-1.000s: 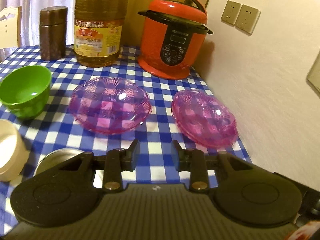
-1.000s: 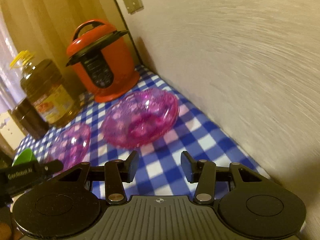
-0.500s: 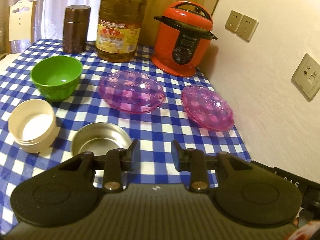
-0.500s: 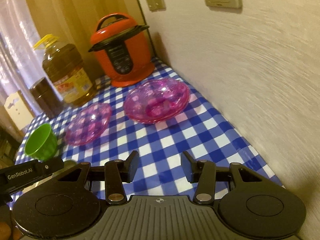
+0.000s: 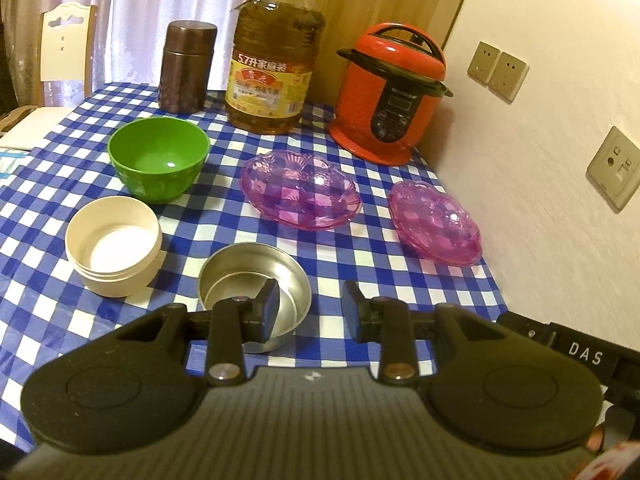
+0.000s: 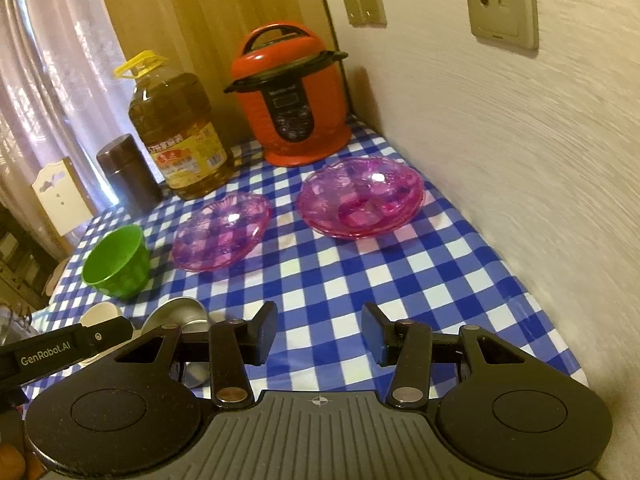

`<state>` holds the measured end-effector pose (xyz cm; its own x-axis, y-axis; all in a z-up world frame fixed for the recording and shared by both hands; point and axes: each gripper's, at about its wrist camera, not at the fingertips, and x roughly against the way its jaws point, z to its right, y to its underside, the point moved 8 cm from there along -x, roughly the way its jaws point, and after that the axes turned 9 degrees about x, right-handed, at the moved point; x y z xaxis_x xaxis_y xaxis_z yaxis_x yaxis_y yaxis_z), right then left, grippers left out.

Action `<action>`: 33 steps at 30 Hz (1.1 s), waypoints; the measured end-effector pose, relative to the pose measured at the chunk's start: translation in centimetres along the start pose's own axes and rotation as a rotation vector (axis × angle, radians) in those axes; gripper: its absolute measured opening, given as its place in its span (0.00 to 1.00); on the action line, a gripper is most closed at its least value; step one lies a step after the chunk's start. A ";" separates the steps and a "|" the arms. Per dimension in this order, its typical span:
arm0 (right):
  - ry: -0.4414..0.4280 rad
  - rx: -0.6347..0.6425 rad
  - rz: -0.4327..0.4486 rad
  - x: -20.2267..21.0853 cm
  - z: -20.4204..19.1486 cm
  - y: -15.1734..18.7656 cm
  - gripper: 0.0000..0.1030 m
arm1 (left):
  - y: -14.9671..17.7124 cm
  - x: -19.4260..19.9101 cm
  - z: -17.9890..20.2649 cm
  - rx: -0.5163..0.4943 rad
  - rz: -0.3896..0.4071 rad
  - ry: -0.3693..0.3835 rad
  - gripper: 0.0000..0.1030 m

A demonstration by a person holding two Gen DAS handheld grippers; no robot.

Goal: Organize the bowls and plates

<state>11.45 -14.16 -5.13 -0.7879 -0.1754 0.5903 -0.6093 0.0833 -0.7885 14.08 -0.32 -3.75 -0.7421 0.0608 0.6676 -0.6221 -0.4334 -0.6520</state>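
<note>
On the blue checked tablecloth lie a single purple glass plate point(image 5: 301, 189) point(image 6: 221, 230) and, nearer the wall, a stack of pink glass plates point(image 5: 435, 222) point(image 6: 361, 197). A green bowl point(image 5: 159, 158) point(image 6: 115, 262), a cream bowl point(image 5: 113, 245) and a steel bowl point(image 5: 254, 278) point(image 6: 176, 314) sit to the left. My left gripper point(image 5: 309, 305) hovers open above the table's near edge, its left finger over the steel bowl. My right gripper point(image 6: 319, 330) is open too, over bare cloth, holding nothing.
At the back stand a red pressure cooker point(image 5: 389, 94) point(image 6: 290, 94), a large oil bottle point(image 5: 273, 56) point(image 6: 178, 128) and a brown canister point(image 5: 186, 66) point(image 6: 127, 173). A wall point(image 6: 500, 160) with sockets runs along the right. A white chair point(image 5: 64, 48) is beyond the table's far left.
Both grippers have pulled back and risen, away from the plates. The cream and steel bowls and more of the table have come into the left wrist view.
</note>
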 end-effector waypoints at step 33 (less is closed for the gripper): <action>-0.116 -0.045 -0.003 -12.1 -2.9 -5.8 0.45 | -8.2 -12.3 -4.1 0.067 -0.023 -0.014 0.35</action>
<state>24.29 -9.71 -7.22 -0.7720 -0.2879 0.5667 -0.6171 0.1260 -0.7767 27.27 6.16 -8.13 -0.7243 0.0593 0.6869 -0.6202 -0.4913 -0.6115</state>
